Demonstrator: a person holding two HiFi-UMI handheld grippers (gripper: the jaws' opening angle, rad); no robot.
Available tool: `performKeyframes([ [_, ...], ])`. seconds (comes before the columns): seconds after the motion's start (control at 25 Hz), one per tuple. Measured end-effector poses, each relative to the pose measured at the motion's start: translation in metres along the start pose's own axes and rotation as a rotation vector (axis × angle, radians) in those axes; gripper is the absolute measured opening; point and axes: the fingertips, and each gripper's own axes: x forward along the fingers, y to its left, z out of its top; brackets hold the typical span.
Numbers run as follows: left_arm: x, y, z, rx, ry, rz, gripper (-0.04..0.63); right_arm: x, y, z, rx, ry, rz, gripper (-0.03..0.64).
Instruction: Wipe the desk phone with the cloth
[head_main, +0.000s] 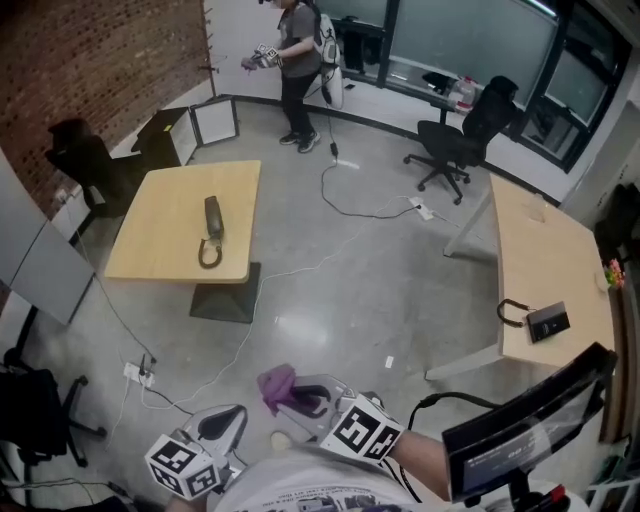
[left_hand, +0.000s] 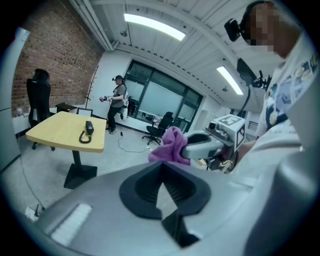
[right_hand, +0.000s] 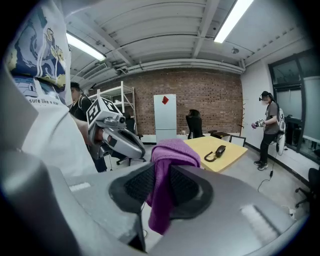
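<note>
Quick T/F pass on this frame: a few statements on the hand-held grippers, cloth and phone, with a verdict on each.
1. The right hand-held gripper is shut on the purple cloth. True.
2. The left hand-held gripper grips a corner of the cloth. False: its jaws are together with nothing between them; the cloth hangs only from the right one.
3. The cloth is already wiping the phone. False: the phone lies on the wooden table across the floor, well apart from the cloth.
4. Another person stands at the far side of the room. True.
</note>
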Motion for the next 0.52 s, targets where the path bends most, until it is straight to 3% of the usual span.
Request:
performKeyframes([
  [0.52,-0.030,0.018,-0.026,-0.026,0.005,-0.012,0.005,0.024,0.037,0.003,-0.014,0.042,0.001,0.089],
])
